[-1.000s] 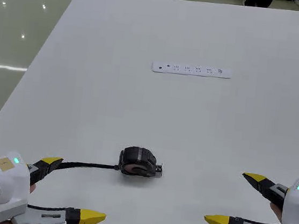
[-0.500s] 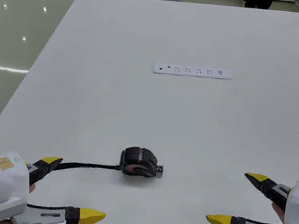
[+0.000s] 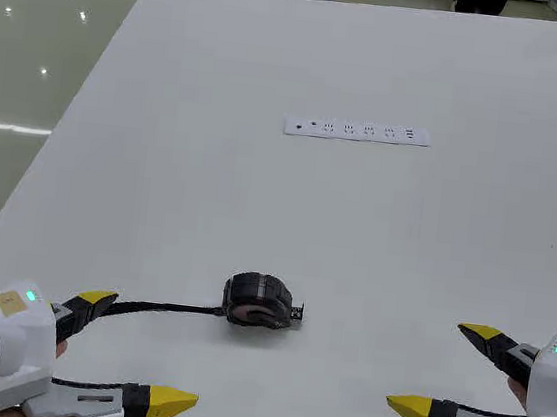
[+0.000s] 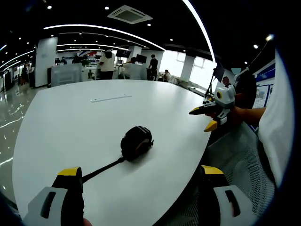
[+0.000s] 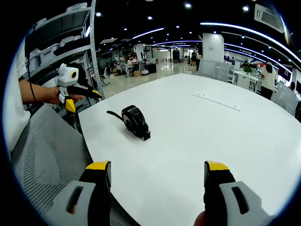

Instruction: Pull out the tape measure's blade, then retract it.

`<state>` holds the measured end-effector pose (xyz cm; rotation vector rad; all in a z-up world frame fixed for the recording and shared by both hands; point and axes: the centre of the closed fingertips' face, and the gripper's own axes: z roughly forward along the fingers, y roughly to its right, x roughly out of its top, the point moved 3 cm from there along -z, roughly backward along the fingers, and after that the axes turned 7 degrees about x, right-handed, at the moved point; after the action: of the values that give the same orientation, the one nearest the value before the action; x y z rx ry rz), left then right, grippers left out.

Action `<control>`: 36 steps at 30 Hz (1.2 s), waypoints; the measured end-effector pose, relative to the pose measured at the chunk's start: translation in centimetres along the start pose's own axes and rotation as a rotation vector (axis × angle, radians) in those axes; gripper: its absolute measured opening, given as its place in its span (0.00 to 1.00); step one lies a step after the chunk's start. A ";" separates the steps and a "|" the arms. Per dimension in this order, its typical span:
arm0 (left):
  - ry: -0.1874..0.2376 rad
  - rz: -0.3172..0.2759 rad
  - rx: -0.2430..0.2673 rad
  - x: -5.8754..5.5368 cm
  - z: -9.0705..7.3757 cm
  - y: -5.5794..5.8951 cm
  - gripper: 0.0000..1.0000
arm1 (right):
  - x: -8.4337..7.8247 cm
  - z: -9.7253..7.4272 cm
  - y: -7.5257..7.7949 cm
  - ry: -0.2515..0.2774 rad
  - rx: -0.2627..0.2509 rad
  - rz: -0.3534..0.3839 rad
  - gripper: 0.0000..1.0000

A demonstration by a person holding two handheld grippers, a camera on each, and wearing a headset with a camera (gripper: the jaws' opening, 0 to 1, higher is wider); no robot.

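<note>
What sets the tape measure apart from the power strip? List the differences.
The tape measure is black, rounded and compact; the power strip is white, long and flat. The tape measure lies toward the near edge of the table; the power strip lies farther out. A black strap trails from the tape measure; no cord is visible on the power strip. Both rest on the table, neither held.

Left gripper [image 3: 139, 350] body (right gripper's [image 3: 438, 369] too) beyond bottom edge

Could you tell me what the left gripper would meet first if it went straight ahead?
Most likely the tape measure, which lies almost dead ahead of the left gripper; its black strap might brush one jaw first.
</note>
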<state>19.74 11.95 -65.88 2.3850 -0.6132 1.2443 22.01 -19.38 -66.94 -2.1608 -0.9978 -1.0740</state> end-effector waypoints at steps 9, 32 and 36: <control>0.000 -0.005 0.000 0.0 0.0 -0.1 1.00 | 0.3 0.2 -0.1 0.007 0.013 0.012 0.80; -0.007 -0.003 -0.008 -0.1 0.3 0.0 1.00 | -0.2 0.2 -0.1 -0.017 0.015 0.003 0.81; -0.008 -0.003 -0.009 -0.1 0.3 0.0 0.99 | -0.2 0.2 -0.2 -0.017 0.016 0.004 0.82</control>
<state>19.89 11.76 -66.10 2.3834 -0.6168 1.2286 21.90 -19.23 -67.20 -2.1617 -1.0064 -1.0439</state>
